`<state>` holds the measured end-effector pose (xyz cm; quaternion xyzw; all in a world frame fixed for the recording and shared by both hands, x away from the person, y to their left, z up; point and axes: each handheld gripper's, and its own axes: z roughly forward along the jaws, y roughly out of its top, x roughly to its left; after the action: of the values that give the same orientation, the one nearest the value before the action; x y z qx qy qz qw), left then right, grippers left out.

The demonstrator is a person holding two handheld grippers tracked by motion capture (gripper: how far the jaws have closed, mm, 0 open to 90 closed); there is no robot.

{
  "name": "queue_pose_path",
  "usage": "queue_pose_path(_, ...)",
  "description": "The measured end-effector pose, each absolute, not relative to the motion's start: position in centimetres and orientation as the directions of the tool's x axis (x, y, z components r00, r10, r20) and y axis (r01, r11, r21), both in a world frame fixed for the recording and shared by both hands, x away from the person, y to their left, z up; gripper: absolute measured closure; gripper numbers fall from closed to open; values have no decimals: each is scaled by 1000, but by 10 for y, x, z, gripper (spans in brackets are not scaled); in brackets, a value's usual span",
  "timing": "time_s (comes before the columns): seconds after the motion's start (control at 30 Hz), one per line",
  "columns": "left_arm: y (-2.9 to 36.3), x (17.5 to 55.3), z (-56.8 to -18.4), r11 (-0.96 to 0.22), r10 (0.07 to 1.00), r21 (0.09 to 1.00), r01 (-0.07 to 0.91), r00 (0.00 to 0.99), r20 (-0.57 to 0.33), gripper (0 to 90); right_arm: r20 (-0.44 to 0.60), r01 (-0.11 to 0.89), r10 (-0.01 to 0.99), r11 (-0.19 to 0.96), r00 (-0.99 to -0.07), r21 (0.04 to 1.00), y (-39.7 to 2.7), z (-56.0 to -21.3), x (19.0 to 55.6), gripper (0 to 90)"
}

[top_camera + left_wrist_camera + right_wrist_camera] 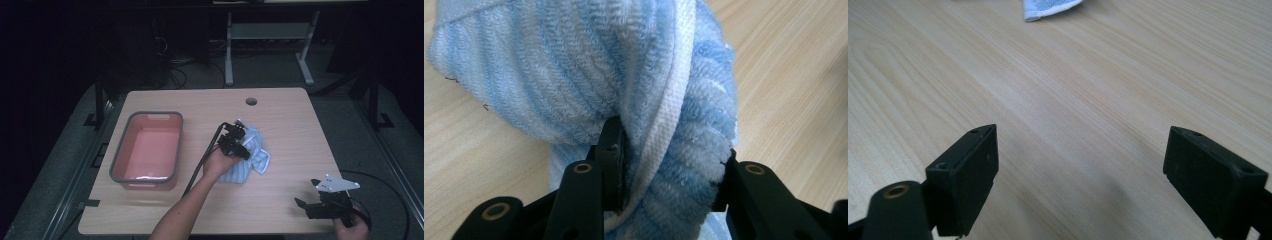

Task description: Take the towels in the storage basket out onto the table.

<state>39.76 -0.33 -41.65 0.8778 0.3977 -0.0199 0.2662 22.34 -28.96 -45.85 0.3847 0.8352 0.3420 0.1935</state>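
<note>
A light blue striped towel [252, 157] lies bunched on the wooden table [280, 120], right of centre. My left gripper [239, 142] points down into it from the near side. In the left gripper view a thick fold of the towel [624, 75] fills the gap of the left gripper [669, 175], and both pads [611, 150] touch the cloth. My right gripper [306, 195] hovers at the table's front right corner, well apart from the towel. Its jaws stand wide open over bare wood in the right gripper view [1080, 185], with a corner of the towel [1048, 7] far ahead.
A pink tub with a grey rim [120, 150] stands on the left half of the table and looks hollow inside. A round cable hole [251, 101] sits near the far edge. The left gripper's cable [202, 160] trails back along the forearm.
</note>
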Motion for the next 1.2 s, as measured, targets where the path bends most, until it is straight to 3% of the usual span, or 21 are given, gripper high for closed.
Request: queue_pose_path(1.2,20,385,-394,-491,657,530,692,693,-296,443,-67,513,771,482,-633,710,-283,-460,227,138)
